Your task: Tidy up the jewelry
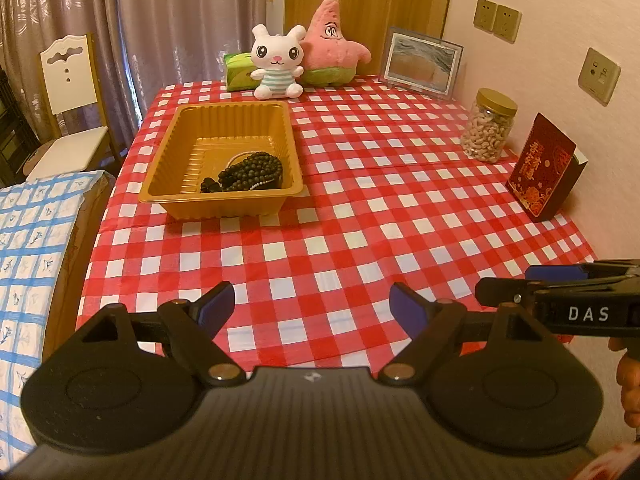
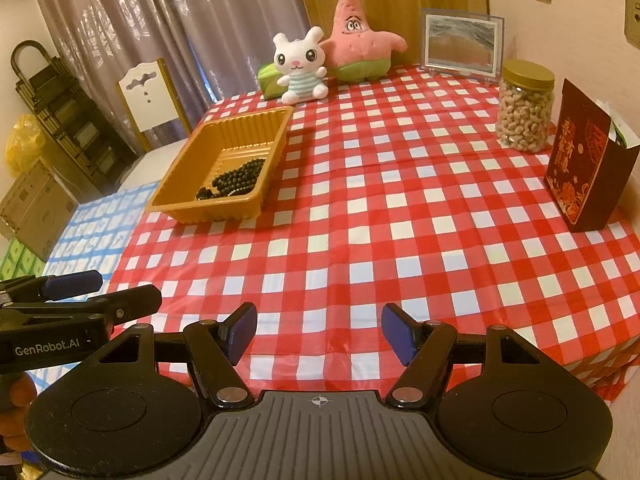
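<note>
The left hand-held gripper point(image 1: 312, 312) hangs low over the near edge of the desk point(image 1: 360, 240), its two blue pads spread wide with nothing between them. The right hand-held gripper point(image 2: 319, 334) sits level beside it in the same pose, pads apart and empty. Each camera catches the other tool edge-on at its border: the right one point(image 1: 560, 300) pokes in from the right of the left view, the left one point(image 2: 76, 300) from the left of the right view.

Ahead and to the left of both grippers sits one gold plastic tray point(image 1: 192, 128). Inside it, piled in the near right corner, lies a heap of dark beads point(image 1: 250, 172); a thin pale strand seems to run through the heap, though it is too small to be sure.

Only the right view takes in the black folding rack point(image 2: 60, 120), the yellow bag point(image 2: 20, 140) and the cardboard box point(image 2: 32, 204) far left. Both show one white chair point(image 1: 70, 76).

Along the far edge stand two plush toys, a white rabbit point(image 1: 278, 62) and a pink starfish point(image 1: 334, 44), plus one framed picture point(image 1: 422, 64). Ahead to the right stand one jar of nuts point(image 1: 486, 126) and one red packet point(image 1: 544, 168).
</note>
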Demonstrator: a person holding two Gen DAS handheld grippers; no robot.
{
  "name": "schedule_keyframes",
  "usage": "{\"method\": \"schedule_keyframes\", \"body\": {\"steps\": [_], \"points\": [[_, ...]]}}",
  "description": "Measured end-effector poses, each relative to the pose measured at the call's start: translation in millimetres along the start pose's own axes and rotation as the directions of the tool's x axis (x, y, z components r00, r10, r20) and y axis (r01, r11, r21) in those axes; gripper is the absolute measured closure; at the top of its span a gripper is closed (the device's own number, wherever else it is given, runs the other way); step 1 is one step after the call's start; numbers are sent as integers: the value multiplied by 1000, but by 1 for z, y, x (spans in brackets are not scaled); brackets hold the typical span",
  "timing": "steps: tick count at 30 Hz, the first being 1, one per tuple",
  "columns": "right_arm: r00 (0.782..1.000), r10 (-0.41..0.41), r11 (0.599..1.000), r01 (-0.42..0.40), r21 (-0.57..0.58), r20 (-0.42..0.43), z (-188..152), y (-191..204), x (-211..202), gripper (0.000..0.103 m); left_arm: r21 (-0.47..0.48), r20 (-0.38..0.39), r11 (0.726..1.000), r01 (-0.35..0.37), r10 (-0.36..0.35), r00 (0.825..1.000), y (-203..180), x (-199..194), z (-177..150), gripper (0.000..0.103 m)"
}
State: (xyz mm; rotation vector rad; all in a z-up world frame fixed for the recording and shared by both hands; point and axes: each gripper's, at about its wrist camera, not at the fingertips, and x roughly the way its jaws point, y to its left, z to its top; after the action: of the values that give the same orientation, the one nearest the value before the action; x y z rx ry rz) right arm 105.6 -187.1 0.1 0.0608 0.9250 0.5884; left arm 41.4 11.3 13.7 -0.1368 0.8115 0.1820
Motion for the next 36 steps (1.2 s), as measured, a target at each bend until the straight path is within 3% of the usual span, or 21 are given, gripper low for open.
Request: {"method": "schedule_keyframes", "body": {"steps": [36], "points": [[1000, 5, 1000, -5, -5, 1, 4, -3, -1, 34, -2, 2, 1000, -1, 1, 1000, -3, 1, 2, 20]]}}
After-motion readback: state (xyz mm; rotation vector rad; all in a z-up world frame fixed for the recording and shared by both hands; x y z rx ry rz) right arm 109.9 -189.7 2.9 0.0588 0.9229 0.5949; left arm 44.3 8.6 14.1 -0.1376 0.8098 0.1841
